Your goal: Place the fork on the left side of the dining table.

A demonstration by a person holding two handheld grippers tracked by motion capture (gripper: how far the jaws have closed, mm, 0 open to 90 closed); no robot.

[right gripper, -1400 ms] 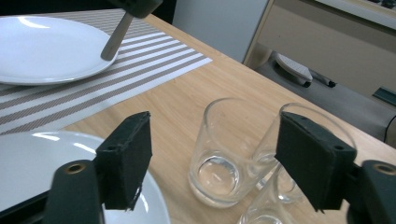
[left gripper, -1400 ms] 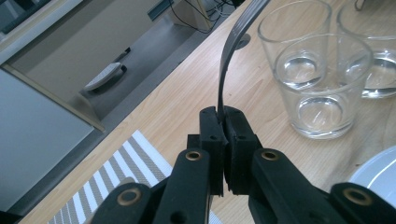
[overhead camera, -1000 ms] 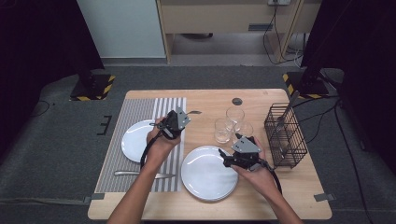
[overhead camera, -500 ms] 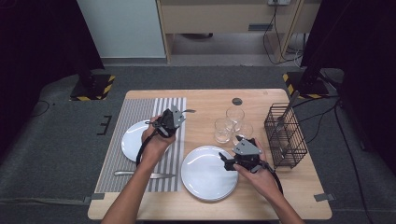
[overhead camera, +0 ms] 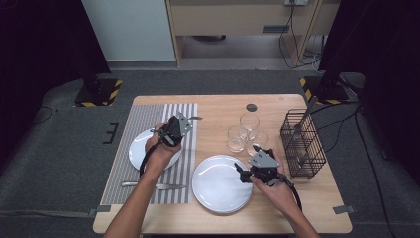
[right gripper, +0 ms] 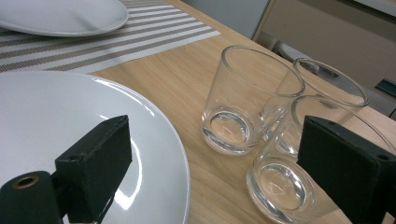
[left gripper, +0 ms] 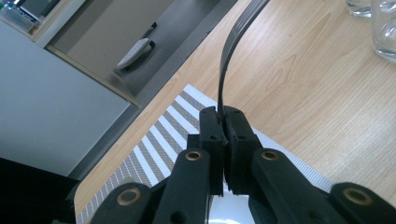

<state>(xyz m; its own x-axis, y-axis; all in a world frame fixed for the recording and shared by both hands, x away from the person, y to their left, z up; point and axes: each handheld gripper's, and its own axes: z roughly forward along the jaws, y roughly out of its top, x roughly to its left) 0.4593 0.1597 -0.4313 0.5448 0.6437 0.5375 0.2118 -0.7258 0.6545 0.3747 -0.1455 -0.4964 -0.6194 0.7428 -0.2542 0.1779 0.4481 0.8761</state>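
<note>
While the left gripper (left gripper: pixel 224 116) pinched a fork (left gripper: pixel 233 51) above the mat (overhead camera: pixel 148 148), the right gripper's (right gripper: pixel 215 154) fingers stood spread near glasses (right gripper: pixel 247 100)

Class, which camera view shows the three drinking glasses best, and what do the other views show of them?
The right gripper view: the glasses stand close up, clear and empty, beside the large white plate. The high view shows them small, clustered mid-table. The left gripper view catches just the edges of two at its top right corner.

Small plate (overhead camera: pixel 148 150) on placemat (overhead camera: pixel 132 163) frame left; large plate (overhead camera: pixel 220 183) lower centre; three glasses (overhead camera: pixel 242 132) above it; wire basket (overhead camera: pixel 302 146) frame right; knife (overhead camera: pixel 153 186) below small plate.
</note>
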